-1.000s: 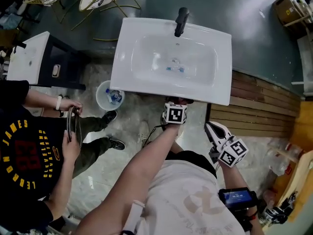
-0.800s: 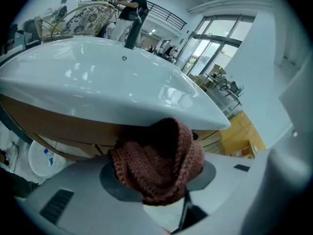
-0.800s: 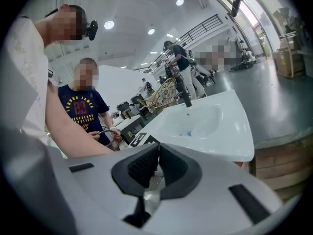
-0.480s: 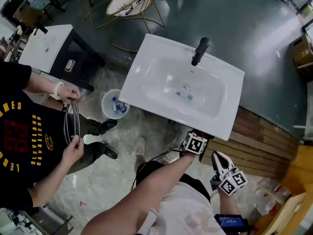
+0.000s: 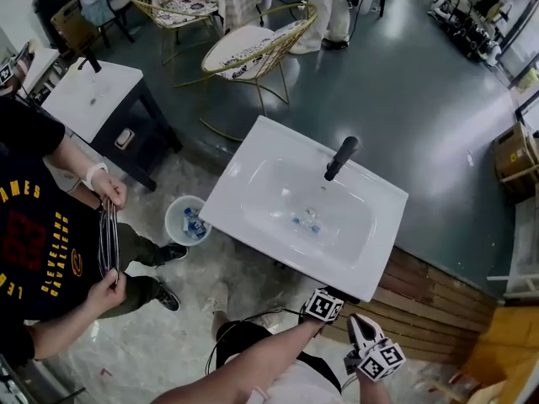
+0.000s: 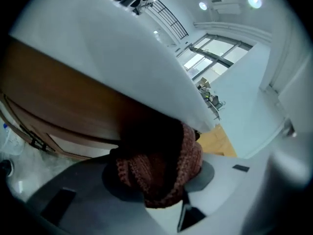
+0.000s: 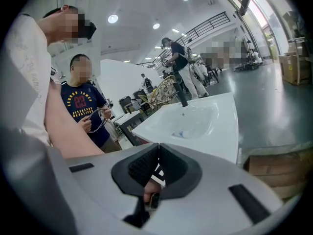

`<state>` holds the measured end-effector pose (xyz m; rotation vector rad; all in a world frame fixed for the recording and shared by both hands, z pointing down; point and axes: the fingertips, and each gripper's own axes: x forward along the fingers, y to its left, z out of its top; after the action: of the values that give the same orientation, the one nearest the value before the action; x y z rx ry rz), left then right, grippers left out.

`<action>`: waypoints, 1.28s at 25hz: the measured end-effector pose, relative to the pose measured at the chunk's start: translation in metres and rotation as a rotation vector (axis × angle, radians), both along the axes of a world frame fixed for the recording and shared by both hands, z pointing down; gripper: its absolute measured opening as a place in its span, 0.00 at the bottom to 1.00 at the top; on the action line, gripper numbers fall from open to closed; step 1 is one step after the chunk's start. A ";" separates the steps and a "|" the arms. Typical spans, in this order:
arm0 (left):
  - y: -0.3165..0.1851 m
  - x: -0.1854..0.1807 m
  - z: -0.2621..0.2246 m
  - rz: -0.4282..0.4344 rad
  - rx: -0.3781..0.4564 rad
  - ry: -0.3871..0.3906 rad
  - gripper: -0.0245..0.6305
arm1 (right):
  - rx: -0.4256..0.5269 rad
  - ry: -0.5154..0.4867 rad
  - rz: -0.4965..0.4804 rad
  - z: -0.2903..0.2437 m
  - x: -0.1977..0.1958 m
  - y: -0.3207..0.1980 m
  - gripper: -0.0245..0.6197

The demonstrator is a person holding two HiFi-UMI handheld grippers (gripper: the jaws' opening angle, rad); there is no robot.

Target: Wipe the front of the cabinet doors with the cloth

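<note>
Just under basin [image 6: 122, 58], left hand-held gripper [image 6: 159, 174] clamps cloth [image 6: 146, 180]; right hand-held gripper [image 7: 157, 166] closed.

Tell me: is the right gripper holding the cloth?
No, the right gripper is shut on nothing; the cloth sits in the left gripper.

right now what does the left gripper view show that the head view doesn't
Only the left gripper view shows the reddish knitted cloth clamped in the left gripper. The cloth is up against the brown cabinet front, just under the edge of the white sink.

Only the head view shows the basin top with its black faucet and the right gripper off to the side. It also shows a white bucket on the floor and a bystander in a black shirt.

Both show the sink, from below in one and from above in the other.
</note>
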<state>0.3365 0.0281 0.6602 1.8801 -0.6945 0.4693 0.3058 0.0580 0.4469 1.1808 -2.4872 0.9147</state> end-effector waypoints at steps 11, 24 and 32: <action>-0.023 -0.107 0.004 -0.077 0.033 -0.097 0.28 | -0.005 -0.027 -0.029 0.000 -0.049 0.002 0.06; -0.053 -0.258 0.010 -0.204 0.038 -0.195 0.28 | -0.013 -0.034 -0.052 -0.005 -0.121 0.002 0.06; -0.076 -0.356 0.012 -0.229 0.071 -0.287 0.28 | -0.013 -0.031 -0.063 -0.012 -0.161 -0.001 0.06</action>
<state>-0.0199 -0.0477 0.6719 1.7879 -1.1162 0.5782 0.1446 0.0568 0.4345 1.0864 -2.5234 0.9382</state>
